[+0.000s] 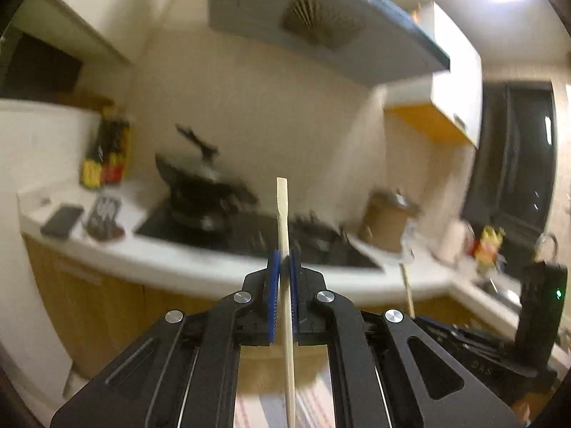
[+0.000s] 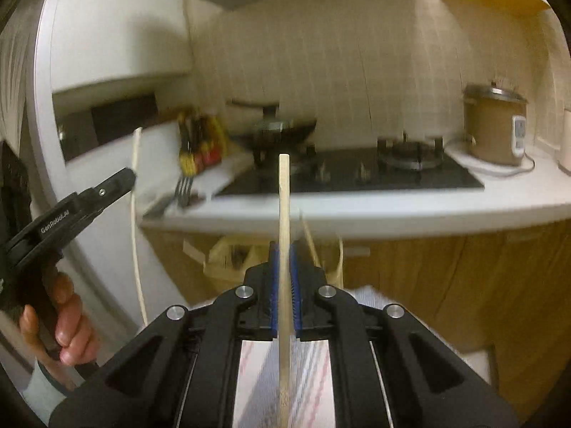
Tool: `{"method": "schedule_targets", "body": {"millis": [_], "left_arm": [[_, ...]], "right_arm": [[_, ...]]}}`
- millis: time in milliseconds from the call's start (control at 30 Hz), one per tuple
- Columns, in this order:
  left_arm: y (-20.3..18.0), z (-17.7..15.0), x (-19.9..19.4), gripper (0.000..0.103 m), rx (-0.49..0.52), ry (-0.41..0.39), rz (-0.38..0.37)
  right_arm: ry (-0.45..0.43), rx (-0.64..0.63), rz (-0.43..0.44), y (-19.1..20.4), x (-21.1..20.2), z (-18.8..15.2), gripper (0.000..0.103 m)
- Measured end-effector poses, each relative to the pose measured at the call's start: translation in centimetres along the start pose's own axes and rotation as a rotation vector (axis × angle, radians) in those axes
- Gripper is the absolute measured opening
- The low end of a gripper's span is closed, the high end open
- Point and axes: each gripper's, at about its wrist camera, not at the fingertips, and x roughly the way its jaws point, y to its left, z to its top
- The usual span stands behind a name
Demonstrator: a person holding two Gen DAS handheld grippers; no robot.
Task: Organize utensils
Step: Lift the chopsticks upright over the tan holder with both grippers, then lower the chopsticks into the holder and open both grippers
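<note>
While each chopstick stands upright, pinched low on its shaft, one in the left gripper (image 1: pixel 284 262) and one in the right gripper (image 2: pixel 284 255) before the counter (image 2: pixel 357 210), risk: thin sticks pivoting or slipping free mid-carry.

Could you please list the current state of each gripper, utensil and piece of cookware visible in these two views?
Left gripper: shut on the left chopstick.
Left chopstick: clamped, standing upright.
Right gripper: shut on the right chopstick.
Right chopstick: clamped, upright.
Wok: on the stove, lid on.
Rice cooker: lid closed.
Fork: lying on the counter.
</note>
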Motion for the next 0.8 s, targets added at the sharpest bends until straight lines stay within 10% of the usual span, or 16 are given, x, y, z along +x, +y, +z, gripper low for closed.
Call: {"method": "schedule_targets", "body": {"millis": [333,800], "left_arm": [[1.5,2.7,4.9,0.003,-0.033,-0.18,0.089],[3.0,-1.0,9.8,0.004,-0.009,-0.209,0.169]], "right_arm": [[-0.172,-0.037,-0.074,-1.0,4.6,4.5,0.004],[-0.247,0.036,-0.021,-3.8,10.7,3.6,0.005]]}}
